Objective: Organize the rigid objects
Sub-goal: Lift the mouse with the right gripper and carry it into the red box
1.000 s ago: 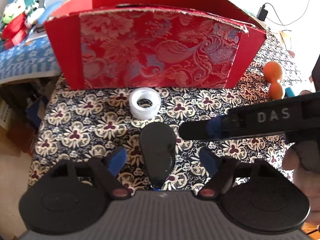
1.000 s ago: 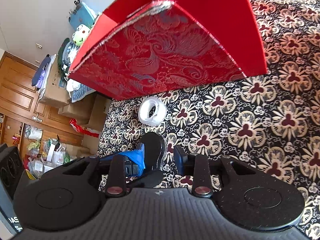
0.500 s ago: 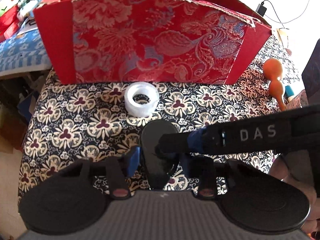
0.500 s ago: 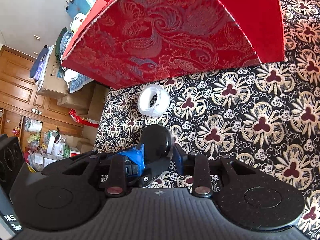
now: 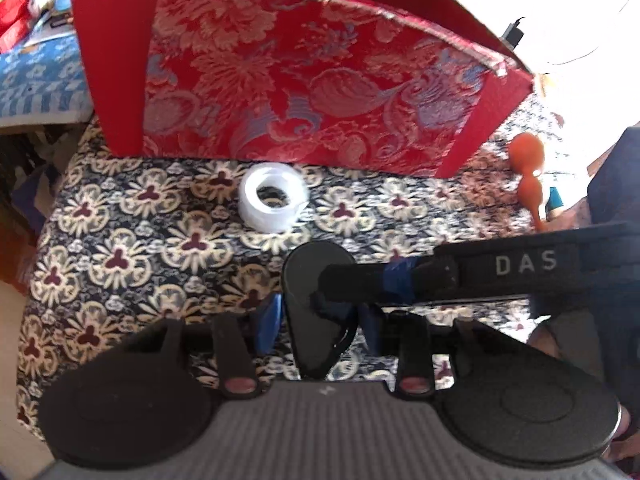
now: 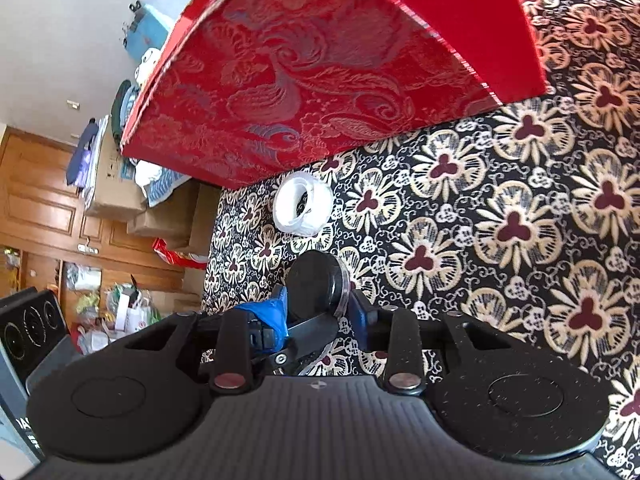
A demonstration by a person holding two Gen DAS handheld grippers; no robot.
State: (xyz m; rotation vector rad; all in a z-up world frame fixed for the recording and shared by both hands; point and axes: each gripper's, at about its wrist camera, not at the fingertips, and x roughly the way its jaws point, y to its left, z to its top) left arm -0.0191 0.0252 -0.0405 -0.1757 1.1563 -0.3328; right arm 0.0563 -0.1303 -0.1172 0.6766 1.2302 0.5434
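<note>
Fingers of both grippers, apart a second ago, now clamp the black object [image 5: 316, 300].

"DAS" on right gripper [image 5: 320, 280]

Tape roll [image 5: 273, 203] on tablecloth [image 5: 120, 240], just before box [image 5: 296, 92].

Black teardrop object [image 5: 316, 312], gripped upright.
</note>
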